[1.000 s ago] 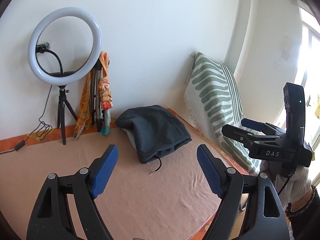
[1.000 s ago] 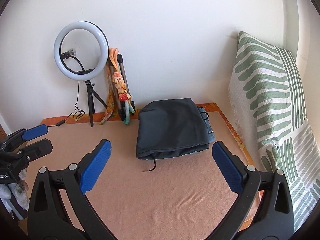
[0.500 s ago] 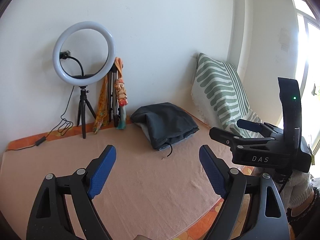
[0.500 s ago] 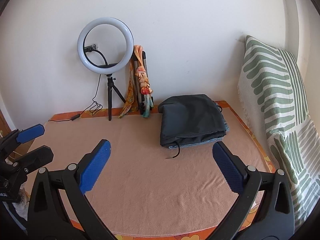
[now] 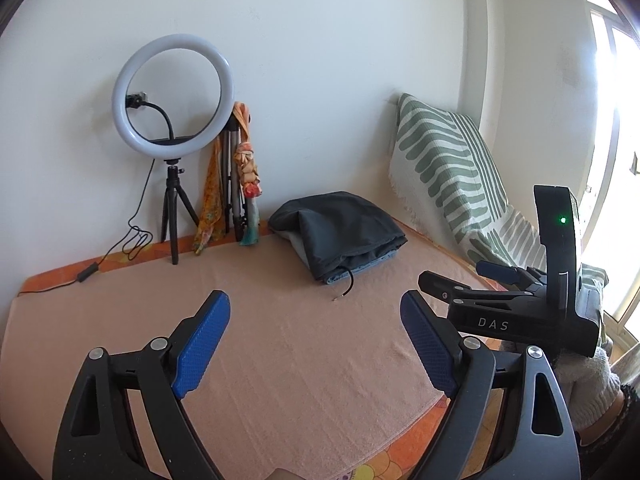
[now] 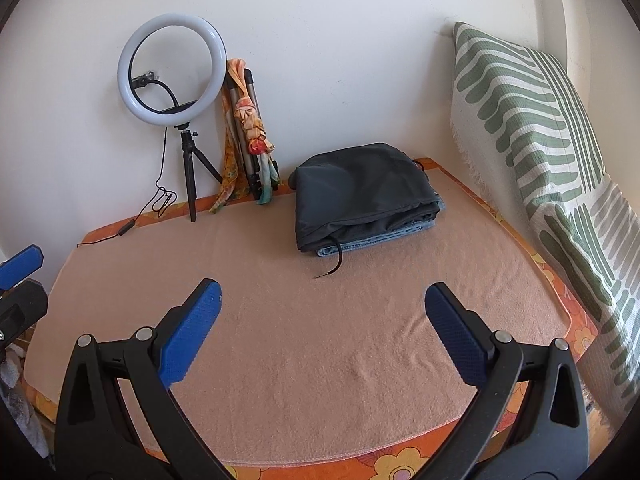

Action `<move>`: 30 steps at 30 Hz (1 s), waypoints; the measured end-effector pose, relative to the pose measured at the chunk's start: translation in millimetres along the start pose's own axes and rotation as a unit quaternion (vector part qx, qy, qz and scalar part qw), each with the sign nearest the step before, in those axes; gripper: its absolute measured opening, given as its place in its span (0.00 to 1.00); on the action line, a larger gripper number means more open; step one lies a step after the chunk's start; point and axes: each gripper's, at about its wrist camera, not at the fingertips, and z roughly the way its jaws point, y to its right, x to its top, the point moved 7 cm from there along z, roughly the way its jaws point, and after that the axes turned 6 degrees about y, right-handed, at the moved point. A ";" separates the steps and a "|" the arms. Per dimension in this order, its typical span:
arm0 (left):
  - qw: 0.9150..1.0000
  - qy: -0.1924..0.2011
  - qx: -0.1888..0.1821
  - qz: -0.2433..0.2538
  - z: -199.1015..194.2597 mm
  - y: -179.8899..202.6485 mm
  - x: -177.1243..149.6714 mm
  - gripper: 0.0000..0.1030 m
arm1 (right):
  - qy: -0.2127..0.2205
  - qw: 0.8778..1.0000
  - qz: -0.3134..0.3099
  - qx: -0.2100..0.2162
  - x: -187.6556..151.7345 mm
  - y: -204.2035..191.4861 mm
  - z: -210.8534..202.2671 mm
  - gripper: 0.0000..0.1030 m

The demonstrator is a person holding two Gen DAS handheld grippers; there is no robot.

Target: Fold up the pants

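Note:
Dark grey pants [image 5: 340,232] lie folded on top of a light blue folded garment [image 6: 384,236] at the far side of the peach towel [image 5: 280,344], with a black drawstring [image 6: 334,266] trailing forward. They show in the right wrist view [image 6: 364,192] too. My left gripper [image 5: 316,340] is open and empty, well short of the pile. My right gripper [image 6: 320,328] is open and empty, also short of it. The right gripper also shows in the left wrist view [image 5: 464,280], and the left gripper's tips show at the left edge of the right wrist view [image 6: 18,280].
A ring light on a tripod [image 5: 172,96] and a folded tripod with an orange scarf [image 5: 236,176] stand against the back wall, a cable [image 5: 92,268] trailing left. A green striped cushion [image 6: 532,132] lines the right side. The towel's front edge [image 6: 320,452] is near.
Both grippers have pulled back and away from the folded pile, which now looks smaller and farther. Both stay open and empty.

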 end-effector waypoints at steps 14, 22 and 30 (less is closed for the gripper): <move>1.000 -0.022 0.013 -0.017 11.7 -10.3 -20.6 0.88 | 0.013 1.000 -0.012 -0.005 -5.0 -7.8 1.4 1.00; 1.000 0.001 0.026 -0.006 4.9 -9.3 -16.1 1.00 | 0.015 1.000 -0.001 -0.004 -6.3 -7.6 -1.5 1.00; 1.000 0.010 0.025 -0.002 3.3 -8.9 -17.3 1.00 | 0.022 1.000 0.006 -0.021 -6.5 -2.1 -3.4 1.00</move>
